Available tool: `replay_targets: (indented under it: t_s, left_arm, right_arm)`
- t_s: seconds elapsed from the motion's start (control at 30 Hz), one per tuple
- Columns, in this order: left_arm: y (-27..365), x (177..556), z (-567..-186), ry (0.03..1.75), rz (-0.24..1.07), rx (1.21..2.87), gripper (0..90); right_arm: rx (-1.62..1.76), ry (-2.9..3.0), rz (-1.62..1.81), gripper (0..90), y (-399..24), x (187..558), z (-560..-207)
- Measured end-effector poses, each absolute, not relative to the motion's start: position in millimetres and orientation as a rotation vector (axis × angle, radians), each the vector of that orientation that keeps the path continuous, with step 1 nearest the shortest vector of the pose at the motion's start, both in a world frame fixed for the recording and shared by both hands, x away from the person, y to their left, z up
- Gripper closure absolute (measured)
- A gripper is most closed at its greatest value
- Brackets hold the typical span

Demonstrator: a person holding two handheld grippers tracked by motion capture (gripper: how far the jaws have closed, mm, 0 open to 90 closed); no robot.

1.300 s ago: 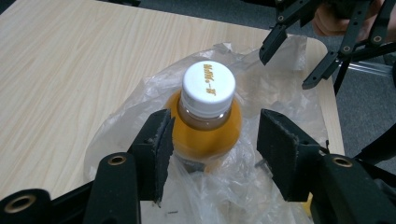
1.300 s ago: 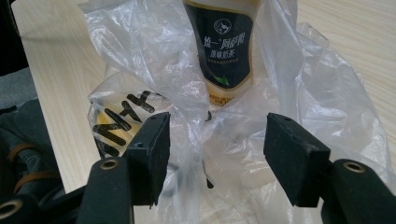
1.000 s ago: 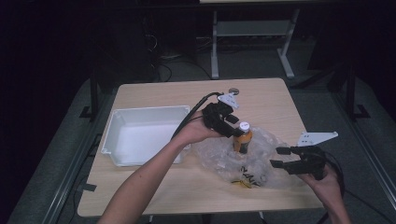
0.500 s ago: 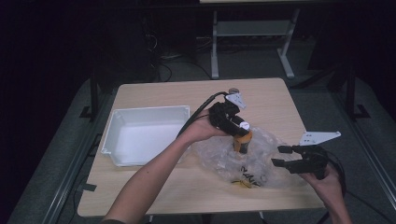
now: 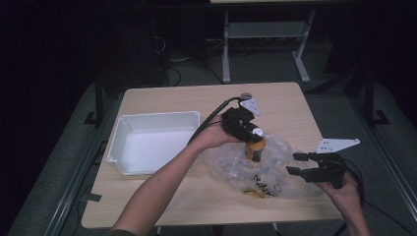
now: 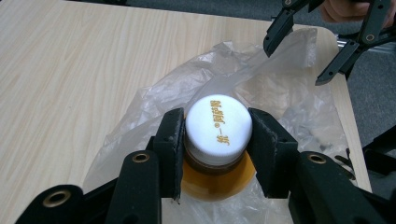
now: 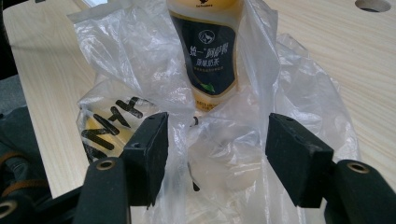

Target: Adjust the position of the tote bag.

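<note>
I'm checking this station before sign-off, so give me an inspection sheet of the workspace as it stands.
Surface: light wooden table, with a round hole at its far edge.
Job's things: bottle of amber liquid with a white cap, upright in a crumpled clear plastic bag.
Clutter: white tray at the table's left, nothing in it.
Grippers: left gripper has just been closing; its jaws sit against the cap's sides. Right gripper is open, loose bag film between its jaws.
Cables: black cable trails from the left gripper; another runs from the right gripper.
Surroundings: dark room, grey floor, a white table frame behind.
</note>
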State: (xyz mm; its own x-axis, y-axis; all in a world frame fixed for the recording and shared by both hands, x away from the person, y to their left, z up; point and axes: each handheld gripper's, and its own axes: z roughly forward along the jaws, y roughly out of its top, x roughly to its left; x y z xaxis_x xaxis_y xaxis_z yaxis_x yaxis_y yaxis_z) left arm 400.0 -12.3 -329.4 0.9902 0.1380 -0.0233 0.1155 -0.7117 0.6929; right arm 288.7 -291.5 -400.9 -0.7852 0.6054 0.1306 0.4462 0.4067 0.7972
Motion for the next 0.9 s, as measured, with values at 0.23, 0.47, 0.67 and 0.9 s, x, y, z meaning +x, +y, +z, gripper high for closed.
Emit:
replay_targets:
  t_s: [0.23, 0.47, 0.67, 0.9]
  left_arm:
    - [-12.4, 400.8, -329.1, 0.153, 0.036, 2.373, 58.3]
    - [-12.8, 401.5, -329.4, 0.148, 0.042, 2.369, 58.6]
    - [-12.5, 401.5, -329.1, 0.146, 0.043, 2.371, 58.7]
    - [-13.4, 401.4, -328.4, 0.151, 0.04, 2.374, 58.7]
  right_arm:
    - [0.937, 2.476, 1.316, 37.4, -291.0, 289.3, -401.5]
    - [0.946, 2.464, 1.322, 37.1, -292.6, 289.5, -402.1]
    - [0.958, 2.458, 1.325, 37.1, -293.7, 290.1, -402.8]
    - [0.966, 2.454, 1.322, 37.0, -294.9, 290.4, -403.5]
